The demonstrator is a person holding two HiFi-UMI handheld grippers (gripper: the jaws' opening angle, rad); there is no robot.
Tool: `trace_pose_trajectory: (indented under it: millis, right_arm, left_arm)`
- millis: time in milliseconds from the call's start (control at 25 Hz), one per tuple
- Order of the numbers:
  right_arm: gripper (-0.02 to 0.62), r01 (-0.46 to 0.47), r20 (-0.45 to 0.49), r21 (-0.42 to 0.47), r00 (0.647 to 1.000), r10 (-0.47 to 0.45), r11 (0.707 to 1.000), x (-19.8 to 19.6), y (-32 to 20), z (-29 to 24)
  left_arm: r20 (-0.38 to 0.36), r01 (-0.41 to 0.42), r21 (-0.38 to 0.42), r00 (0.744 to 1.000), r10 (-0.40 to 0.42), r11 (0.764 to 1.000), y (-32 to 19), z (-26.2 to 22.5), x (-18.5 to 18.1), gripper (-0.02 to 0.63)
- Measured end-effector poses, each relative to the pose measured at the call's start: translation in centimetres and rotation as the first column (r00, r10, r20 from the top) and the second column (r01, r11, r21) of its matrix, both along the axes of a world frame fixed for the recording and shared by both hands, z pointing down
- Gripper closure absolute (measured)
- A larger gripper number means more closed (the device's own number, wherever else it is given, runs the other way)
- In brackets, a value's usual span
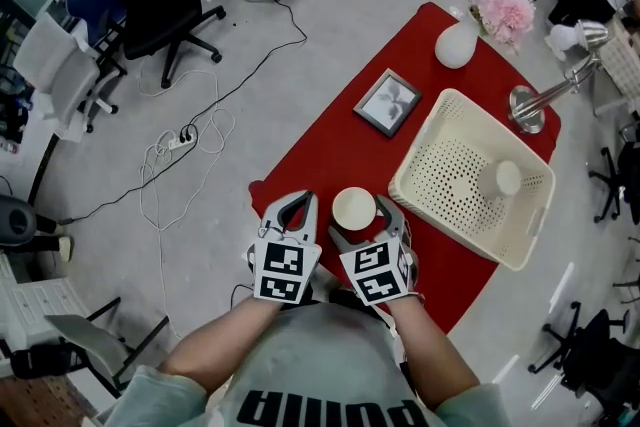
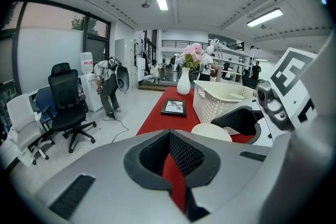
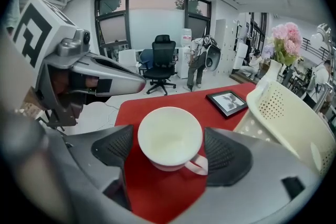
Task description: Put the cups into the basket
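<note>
Left gripper (image 1: 298,201) is hovering shut and empty at the red table's (image 1: 330,140) near left corner. Right gripper (image 1: 362,221) is standing wide open around a white cup (image 1: 354,208), pads not pressing. Basket (image 1: 520,240), right side, is already holding one cup (image 1: 500,178). The way between is looking clear.

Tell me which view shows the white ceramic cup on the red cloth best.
The right gripper view: the white ceramic cup sits large and centred between the open jaws of the right gripper, its rim, inside and handle all clear. The head view shows it small, from above. The left gripper view catches only part of its rim.
</note>
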State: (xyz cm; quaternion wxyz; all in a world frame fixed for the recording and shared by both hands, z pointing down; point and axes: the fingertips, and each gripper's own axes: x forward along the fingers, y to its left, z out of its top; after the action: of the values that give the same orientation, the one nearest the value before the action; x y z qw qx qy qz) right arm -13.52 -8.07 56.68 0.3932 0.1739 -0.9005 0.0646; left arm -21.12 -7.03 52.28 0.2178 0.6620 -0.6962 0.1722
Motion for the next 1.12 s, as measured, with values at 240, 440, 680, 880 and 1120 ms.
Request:
trace_pose_trajectory:
  millis: [240, 440, 680, 880, 1120]
  right_arm:
    - [0.199, 0.011, -0.051, -0.006, 0.999, -0.011, 1.000, -0.4, -0.3, 0.9]
    - [0.199, 0.015, -0.112, -0.007, 0.994, -0.016, 1.000, -0.4, -0.6, 1.9]
    - [0.201, 0.008, -0.134, 0.012, 0.991, -0.006, 1.000, -0.3, -0.8, 2.2]
    - [0.201, -0.021, -0.123, 0.010, 0.992, 0.022, 1.000, 0.0, -0.6, 2.2]
    - [0.201, -0.038, -0.107, 0.016, 0.993, 0.040, 0.999, 0.5, 0.0, 1.2]
  left_arm:
    - [-0.004, -0.017, -0.001, 1.000, 0.017, 1.000, -1.0, 0.0, -0.4, 0.601]
    - [-0.006, -0.035, 0.000, 0.999, 0.035, 0.999, -1.6, 0.2, -0.6, 0.601]
    - [-0.005, -0.050, 0.005, 0.999, 0.050, 0.999, -2.0, 0.0, -0.8, 0.601]
    - [0.000, -0.057, 0.017, 0.998, 0.057, 0.998, -1.9, -0.4, -1.0, 0.601]
    - [0.006, -0.063, 0.030, 0.998, 0.063, 0.998, -1.4, -0.8, -0.8, 0.601]
